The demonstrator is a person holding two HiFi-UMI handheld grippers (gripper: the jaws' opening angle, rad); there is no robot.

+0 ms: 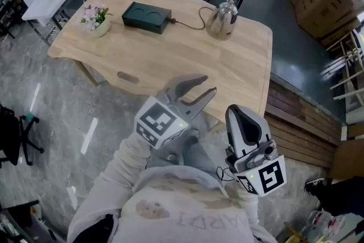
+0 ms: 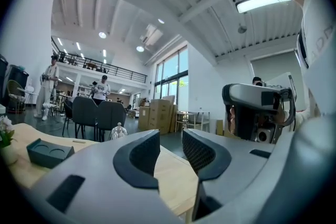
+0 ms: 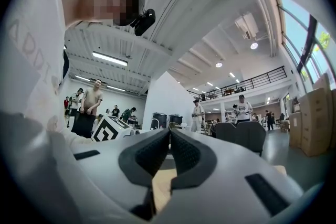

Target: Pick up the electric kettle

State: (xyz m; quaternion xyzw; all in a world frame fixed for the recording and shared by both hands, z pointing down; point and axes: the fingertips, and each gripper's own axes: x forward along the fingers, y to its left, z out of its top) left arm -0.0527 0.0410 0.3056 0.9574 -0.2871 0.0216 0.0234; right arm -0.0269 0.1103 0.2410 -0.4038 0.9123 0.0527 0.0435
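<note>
At the worktop's (image 1: 170,60) far edge, toward its right corner, stands the kettle (image 1: 222,19): silvery, shiny, upright, seen whole only in head view. Left tool view catches just its domed top above one jaw. Bare wood lies between it and the near edge. Left tool (image 1: 208,85) released, nothing between jaws; right tool (image 1: 239,111) clenched, empty.

Pale wooden table (image 1: 170,62), electric kettle (image 1: 222,19) upright near far edge, dark green base (image 1: 146,17), flower pot (image 1: 96,21)
</note>
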